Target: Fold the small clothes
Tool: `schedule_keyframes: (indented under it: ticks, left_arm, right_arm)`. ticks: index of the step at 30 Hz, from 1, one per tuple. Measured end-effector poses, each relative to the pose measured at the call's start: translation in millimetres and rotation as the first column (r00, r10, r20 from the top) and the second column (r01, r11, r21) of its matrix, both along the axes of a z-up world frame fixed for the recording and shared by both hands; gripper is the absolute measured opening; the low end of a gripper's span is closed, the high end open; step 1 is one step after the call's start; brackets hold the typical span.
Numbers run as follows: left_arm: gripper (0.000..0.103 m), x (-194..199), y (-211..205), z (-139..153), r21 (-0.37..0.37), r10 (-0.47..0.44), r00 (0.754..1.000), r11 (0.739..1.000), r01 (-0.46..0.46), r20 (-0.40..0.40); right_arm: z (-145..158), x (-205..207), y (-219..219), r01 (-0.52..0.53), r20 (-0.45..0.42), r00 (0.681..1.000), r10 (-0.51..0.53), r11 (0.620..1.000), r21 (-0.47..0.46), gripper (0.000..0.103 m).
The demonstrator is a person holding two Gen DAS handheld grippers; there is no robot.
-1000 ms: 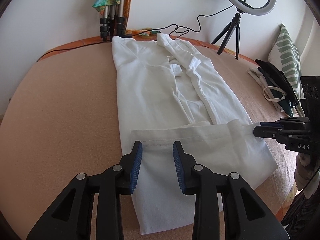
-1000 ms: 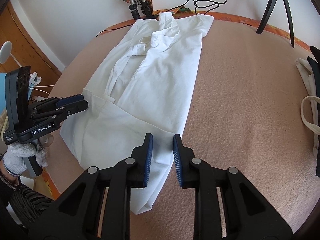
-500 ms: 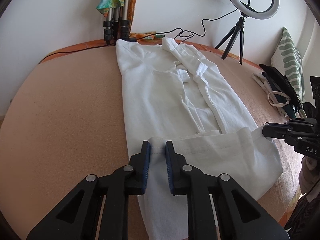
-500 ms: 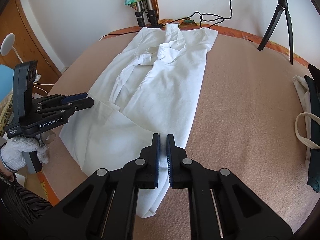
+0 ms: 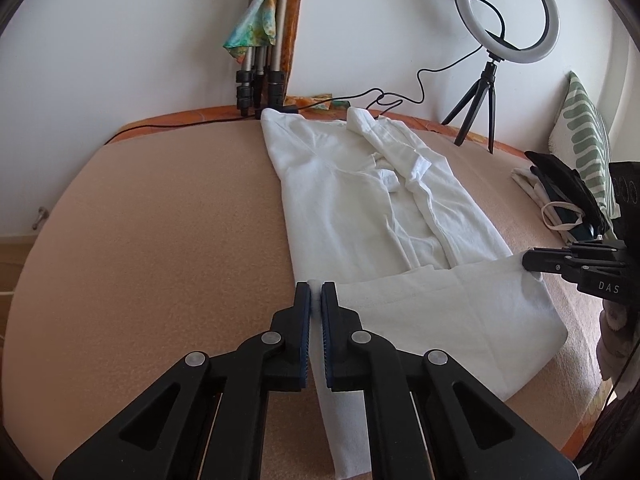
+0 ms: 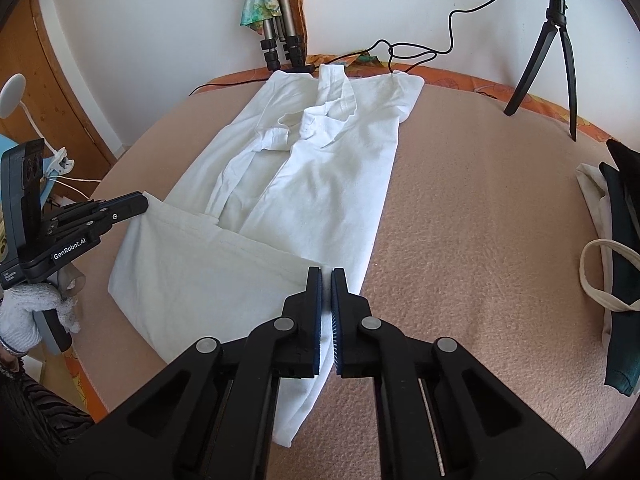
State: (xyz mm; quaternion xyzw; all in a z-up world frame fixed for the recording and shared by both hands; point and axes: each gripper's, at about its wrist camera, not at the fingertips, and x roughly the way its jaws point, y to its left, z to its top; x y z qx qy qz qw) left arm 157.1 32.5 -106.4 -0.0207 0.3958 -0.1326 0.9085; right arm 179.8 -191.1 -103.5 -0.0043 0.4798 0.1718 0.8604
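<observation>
1. A white cotton polo shirt lies lengthwise on a peach-coloured, nubby padded surface, its collar at the far end near the wall and its hem at the near end.
2. Both long sides are already turned in toward the middle, so the shirt forms a narrow strip; the sleeves lie bunched around the collar area.
3. The left gripper, black with blue ribbed pads, is clamped on the near-left corner of the hem; a sliver of white cloth shows between its almost touching jaws, which have just closed onto it.
4. The right gripper, of the same make, pinches the near-right corner in the same way, its jaws likewise just closed on cloth.
5. The hem edge between the two corners is lifted and doubled toward the far end, its edge lying across the body of the shirt about a third of the way up.
6. Judging by this, the side folds are finished and the lengthwise fold is only started: the hem has yet to be carried up toward the collar and laid down.
7. A small heap of dark and cream fabric items sits at the far right, possibly waiting its turn.
</observation>
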Motion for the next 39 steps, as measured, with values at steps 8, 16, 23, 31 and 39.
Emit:
schedule_keyframes:
  ticks: [8, 16, 23, 31, 39]
  left_arm:
    - [0.014, 5.8, 7.5, 19.2, -0.015, 0.011, 1.000, 1.000, -0.011, 0.015]
    - [0.048, 41.8, 18.9, 31.7, -0.160, 0.018, 1.000, 0.987, -0.017, 0.003]
    - [0.048, 106.7, 36.9, 25.4, -0.231, 0.016, 0.999, 0.973, -0.025, -0.042]
    - [0.048, 176.2, 48.2, 11.1, -0.293, 0.015, 0.995, 0.955, -0.044, -0.102]
    - [0.050, 227.2, 40.8, -8.3, -0.336, -0.005, 0.991, 0.941, -0.041, -0.134]
  right_arm:
    - [3.0, 14.4, -21.8, 0.077, -0.020, 0.997, -0.077, 0.997, 0.006, 0.008]
    - [32.7, 54.6, -45.6, 0.108, 0.003, 0.994, -0.109, 0.989, 0.099, 0.060]
    - [31.4, 118.2, -62.1, 0.151, -0.008, 0.988, -0.152, 0.973, 0.175, 0.062]
    - [3.1, 186.8, -77.0, 0.186, -0.078, 0.982, -0.171, 0.949, 0.255, 0.062]
    - [-21.0, 242.4, -79.3, 0.205, -0.140, 0.976, -0.166, 0.919, 0.337, 0.061]
